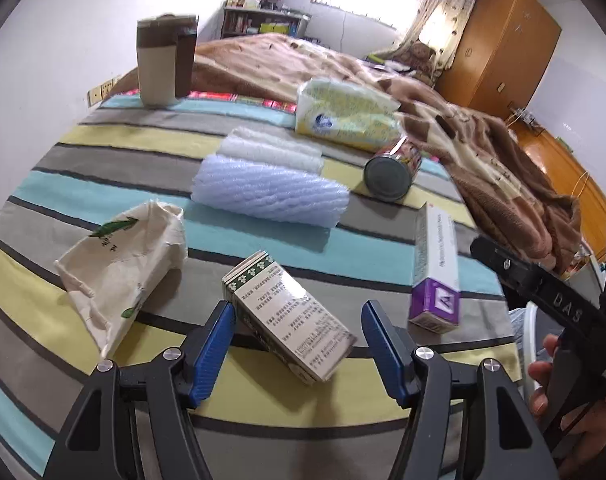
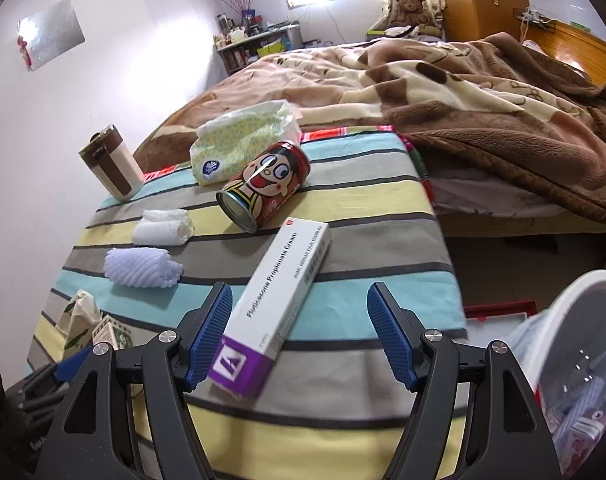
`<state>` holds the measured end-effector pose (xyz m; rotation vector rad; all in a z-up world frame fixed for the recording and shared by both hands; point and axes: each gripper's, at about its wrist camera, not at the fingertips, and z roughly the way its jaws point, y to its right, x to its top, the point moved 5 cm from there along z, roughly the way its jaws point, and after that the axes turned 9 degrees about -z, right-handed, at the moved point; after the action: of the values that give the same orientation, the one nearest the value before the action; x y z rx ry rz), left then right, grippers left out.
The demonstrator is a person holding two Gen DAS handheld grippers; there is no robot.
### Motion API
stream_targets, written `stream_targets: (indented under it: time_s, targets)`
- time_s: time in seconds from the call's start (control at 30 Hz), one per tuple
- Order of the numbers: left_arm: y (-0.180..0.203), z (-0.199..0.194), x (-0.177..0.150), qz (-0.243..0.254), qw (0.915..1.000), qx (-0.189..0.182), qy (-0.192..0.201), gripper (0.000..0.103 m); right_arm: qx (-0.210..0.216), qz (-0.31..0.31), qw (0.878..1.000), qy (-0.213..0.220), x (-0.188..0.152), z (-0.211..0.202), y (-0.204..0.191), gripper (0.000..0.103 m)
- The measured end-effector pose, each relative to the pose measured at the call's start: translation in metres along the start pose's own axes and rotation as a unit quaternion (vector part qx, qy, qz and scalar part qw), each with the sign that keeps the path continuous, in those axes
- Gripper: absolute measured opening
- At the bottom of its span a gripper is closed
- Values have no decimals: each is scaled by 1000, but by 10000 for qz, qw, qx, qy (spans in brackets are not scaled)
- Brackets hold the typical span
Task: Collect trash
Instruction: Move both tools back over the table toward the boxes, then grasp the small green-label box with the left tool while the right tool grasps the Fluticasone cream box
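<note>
My left gripper [image 1: 297,346] is open, its blue fingers on either side of a green-and-white medicine box [image 1: 291,316] lying on the striped cloth [image 1: 103,152]. My right gripper [image 2: 301,334] is open around the near end of a long white and purple cream box [image 2: 275,308], which also shows in the left wrist view [image 1: 437,270]. A crumpled cloth bag [image 1: 123,268], a blue foam net [image 1: 269,192], white foam rolls [image 1: 271,148] and a red cartoon can [image 2: 265,186] lie further on.
A brown-and-cream cup [image 1: 165,60] stands at the far left corner. A tissue pack [image 1: 343,114] lies beside a brown blanket [image 2: 483,112]. A white bin [image 2: 575,364] with trash in it stands at the lower right, off the table's edge.
</note>
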<state>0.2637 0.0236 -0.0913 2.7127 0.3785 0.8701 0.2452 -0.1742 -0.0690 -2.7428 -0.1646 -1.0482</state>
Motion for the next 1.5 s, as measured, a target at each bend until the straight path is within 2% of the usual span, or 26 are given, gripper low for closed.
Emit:
stream_targets:
  time_s: [0.17, 0.3, 0.4, 0.53, 0.63, 1.07, 1.17, 1.23, 1.3, 1.4, 1.5]
  targets:
    - [-4, 10, 1, -52, 9999, -62, -114, 67, -62, -42, 9999, -146, 4, 13, -4, 72]
    - [-10, 13, 0, 70, 9997, 172, -174, 67, -94, -125, 9995, -289, 6, 21, -8, 72]
    - [-14, 10, 0, 65, 9997, 142, -176, 67, -168, -239, 9985, -463, 5, 29, -14, 72]
    - [-24, 7, -1, 108, 9994, 291, -169, 67, -77, -383, 9974, -603, -3, 29, -21, 72]
    - [-30, 4, -1, 74, 9994, 283, -170, 67, -288, -501, 9960, -685, -10, 26, -19, 72]
    - [-35, 12, 11, -83, 9990, 439, -36, 67, -662, -484, 9948, -609, -7, 29, -8, 72]
    - [-32, 15, 13, -36, 9988, 492, -13, 64, -676, -507, 9948, -576, -7, 30, -9, 72]
    - [-30, 16, 13, 4, 9986, 527, -1, 57, -636, -484, 9954, -536, -7, 28, -9, 66]
    - [-29, 16, 14, 20, 9986, 528, 11, 50, -639, -452, 9956, -519, -7, 27, -7, 51]
    - [-27, 17, 14, 57, 9987, 503, 9, 40, -569, -381, 9964, -492, -8, 25, -7, 38]
    - [-25, 15, 13, 91, 9986, 512, 34, 34, -539, -343, 9970, -447, -10, 23, -6, 37]
